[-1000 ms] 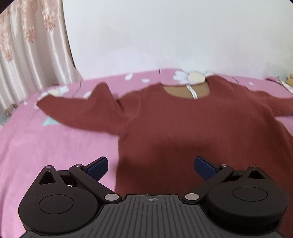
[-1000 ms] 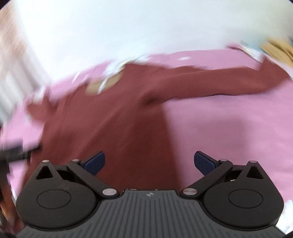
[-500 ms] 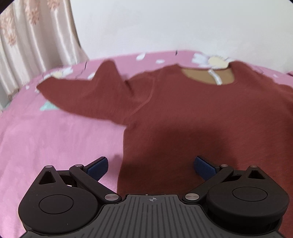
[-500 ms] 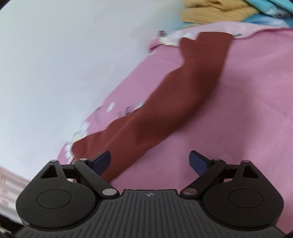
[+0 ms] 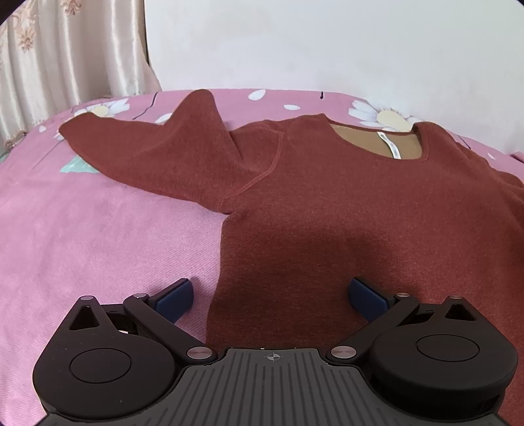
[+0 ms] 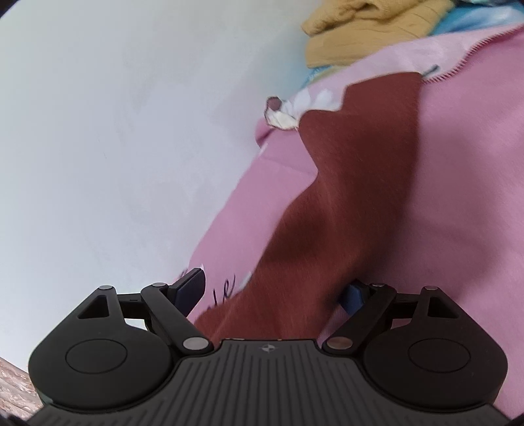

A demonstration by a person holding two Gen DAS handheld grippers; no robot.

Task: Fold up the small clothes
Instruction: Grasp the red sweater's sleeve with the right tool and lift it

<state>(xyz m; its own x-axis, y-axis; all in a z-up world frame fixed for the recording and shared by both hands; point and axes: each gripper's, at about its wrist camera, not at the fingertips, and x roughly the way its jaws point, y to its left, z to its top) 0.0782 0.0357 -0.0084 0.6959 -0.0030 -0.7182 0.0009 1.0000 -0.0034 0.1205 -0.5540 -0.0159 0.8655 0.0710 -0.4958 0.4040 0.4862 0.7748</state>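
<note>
A rust-red long-sleeved top (image 5: 344, 203) lies flat, front up, on the pink bed cover (image 5: 98, 236), neckline away from me. Its left sleeve (image 5: 157, 154) stretches out to the left. My left gripper (image 5: 268, 296) is open and empty, low over the top's left side edge near the hem. In the right wrist view the other sleeve (image 6: 353, 203) runs away from me towards its cuff. My right gripper (image 6: 273, 290) is open and empty, its jaws either side of that sleeve near the shoulder end.
A white wall (image 5: 327, 42) stands behind the bed and a cream curtain (image 5: 59, 55) hangs at the far left. Folded yellow and blue clothes (image 6: 376, 29) lie beyond the right sleeve's cuff. The cover has white daisy prints (image 5: 383, 114).
My left gripper has moved forward and left along the top's side edge. My right gripper has swung right, off the body, and now looks along the right sleeve.
</note>
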